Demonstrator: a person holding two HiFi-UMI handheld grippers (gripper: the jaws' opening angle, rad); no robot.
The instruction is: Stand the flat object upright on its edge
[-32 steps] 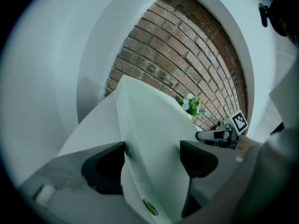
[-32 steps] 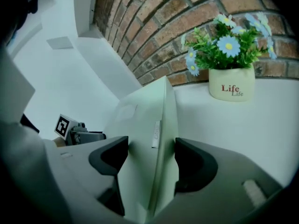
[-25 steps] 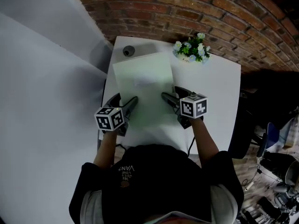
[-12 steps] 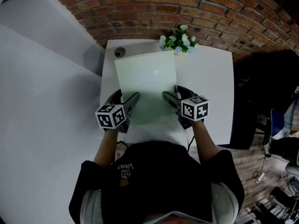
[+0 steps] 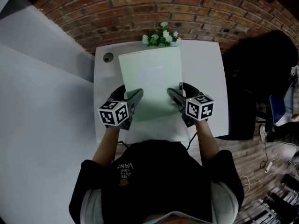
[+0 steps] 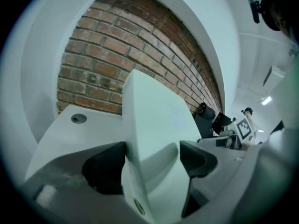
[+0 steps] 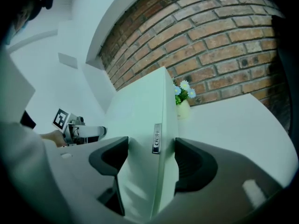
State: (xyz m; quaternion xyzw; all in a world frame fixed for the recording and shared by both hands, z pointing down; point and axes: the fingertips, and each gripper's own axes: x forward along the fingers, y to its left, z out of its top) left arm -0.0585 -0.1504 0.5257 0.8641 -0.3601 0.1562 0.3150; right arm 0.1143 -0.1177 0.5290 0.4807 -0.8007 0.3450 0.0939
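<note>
Contact between the flat, pale white rectangular slab [image 5: 149, 85] and the white square desk [image 5: 205, 78] is hidden: the head view looks down on the slab's broad face, and its near edge is lost behind the grippers. Both gripper views show it tilted up off the desk [image 6: 65, 134], far edge highest, against the red brick wall [image 6: 107, 64].

The left gripper [image 5: 136, 96] has its black jaws clamped on the slab's left side; in its own view the slab [image 6: 154, 125] fills the gap between them. The right gripper [image 5: 174, 95] is clamped on the right side in the same way, and there the slab [image 7: 140, 120] carries a small silver tag on its thin edge, the lettering too small to read.

A small white pot of white flowers and green leaves [image 5: 161, 35] stands at the desk's far edge, its lower part covered by the slab in the head view; in the right gripper view the pot [image 7: 183, 94] sits just beyond the slab. A small round grey object [image 5: 108, 57] lies near the far left corner, too small to identify.

Plain white panels [image 5: 42, 78] fill the room's left side. To the right are a dark, dim shape [image 5: 261, 64] and a wooden floor with loose cables [image 5: 261, 171].
</note>
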